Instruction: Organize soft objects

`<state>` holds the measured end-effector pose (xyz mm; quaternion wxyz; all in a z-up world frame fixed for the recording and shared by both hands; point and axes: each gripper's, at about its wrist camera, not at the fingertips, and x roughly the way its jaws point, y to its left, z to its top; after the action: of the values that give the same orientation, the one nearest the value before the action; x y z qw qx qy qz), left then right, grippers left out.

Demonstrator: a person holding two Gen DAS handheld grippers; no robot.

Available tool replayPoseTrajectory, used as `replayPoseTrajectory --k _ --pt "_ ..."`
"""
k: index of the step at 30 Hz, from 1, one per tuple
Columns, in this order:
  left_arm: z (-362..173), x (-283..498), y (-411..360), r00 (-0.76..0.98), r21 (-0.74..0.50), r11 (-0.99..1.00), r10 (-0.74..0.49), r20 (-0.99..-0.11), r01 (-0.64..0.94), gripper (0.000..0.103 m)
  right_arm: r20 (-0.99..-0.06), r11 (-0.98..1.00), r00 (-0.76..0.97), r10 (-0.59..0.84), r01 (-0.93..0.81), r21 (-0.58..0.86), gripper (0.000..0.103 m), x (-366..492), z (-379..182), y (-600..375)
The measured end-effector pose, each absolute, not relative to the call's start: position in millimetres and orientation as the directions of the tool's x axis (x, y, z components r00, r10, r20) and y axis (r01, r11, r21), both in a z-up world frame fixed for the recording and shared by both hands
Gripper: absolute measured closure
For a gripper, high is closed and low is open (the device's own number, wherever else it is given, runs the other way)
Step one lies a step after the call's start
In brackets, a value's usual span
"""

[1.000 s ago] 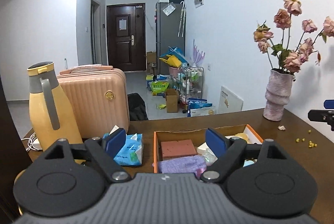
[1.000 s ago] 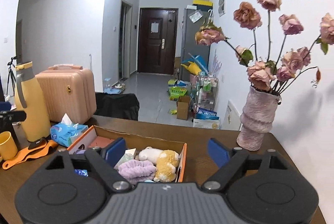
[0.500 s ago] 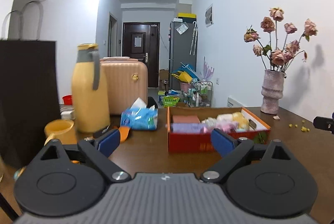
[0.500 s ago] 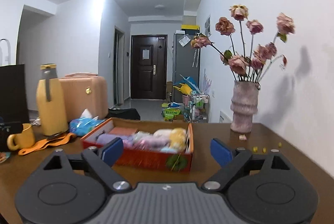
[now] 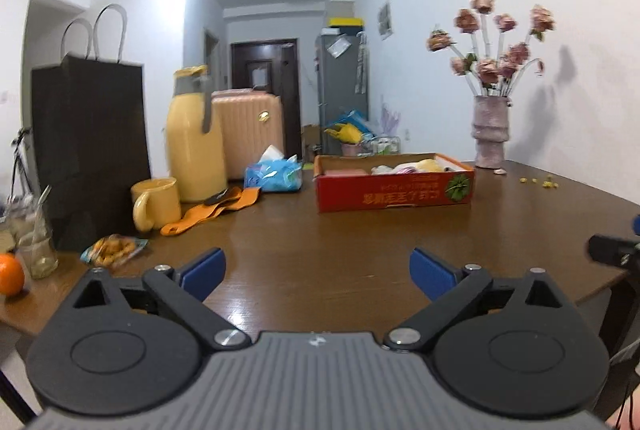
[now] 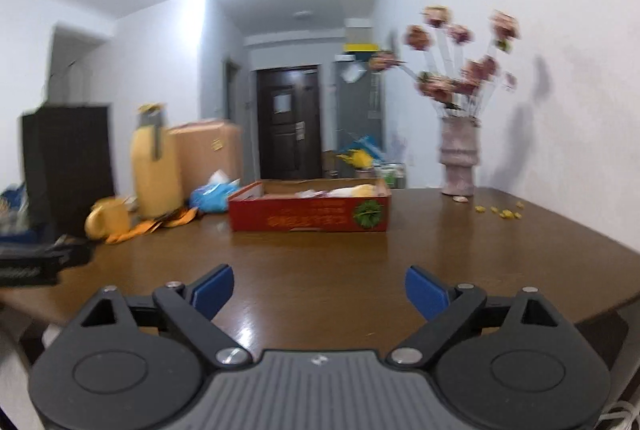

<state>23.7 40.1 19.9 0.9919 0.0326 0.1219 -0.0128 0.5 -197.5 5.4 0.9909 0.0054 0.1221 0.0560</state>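
A red cardboard box [image 5: 394, 189] [image 6: 308, 216] stands far across the brown table [image 5: 320, 250] [image 6: 340, 262]. Soft things in pink, white and yellow [image 5: 404, 167] [image 6: 344, 191] lie inside it, only their tops showing over the rim. My left gripper [image 5: 316, 272] sits low over the table's near edge, its jaws opening wide with nothing between them. My right gripper [image 6: 318, 290] is also near the front edge, jaws opening and empty. Each gripper shows at the side of the other's view: the right one [image 5: 614, 252], the left one [image 6: 36, 266].
On the left stand a dark paper bag [image 5: 90, 145], a yellow jug [image 5: 194, 137], a yellow mug [image 5: 156, 203], orange straps [image 5: 216, 209], a blue tissue pack [image 5: 274, 175], a snack packet [image 5: 114, 250], glasses [image 5: 38, 250] and an orange [image 5: 10, 274]. A vase of dried roses [image 5: 490, 133] stands at the back right.
Both grippers have pulled back from over the box towards the near table edge and sunk lower. The box now looks small and far. Both jaws have spread a little wider.
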Motion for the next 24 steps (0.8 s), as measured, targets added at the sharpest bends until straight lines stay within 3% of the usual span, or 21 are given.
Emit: replayPoseTrajectory --k 4,9,24 --pt "27 18 40 0.978 0.029 0.999 -0.028 -0.206 0.034 0.002 -0.23 0.992 0.965 0.127 -0.125 0.022 0.009 -1 8 -189" --pt "28 18 43 0.976 0.025 0.999 -0.03 -0.214 0.036 0.002 -0.252 0.992 0.96 0.125 -0.118 0.041 0.005 5 10 -191" --pt "26 20 44 0.974 0.024 0.998 -0.045 -0.222 0.052 0.002 -0.255 0.993 0.96 0.115 -0.103 0.06 0.003 9 10 -195"
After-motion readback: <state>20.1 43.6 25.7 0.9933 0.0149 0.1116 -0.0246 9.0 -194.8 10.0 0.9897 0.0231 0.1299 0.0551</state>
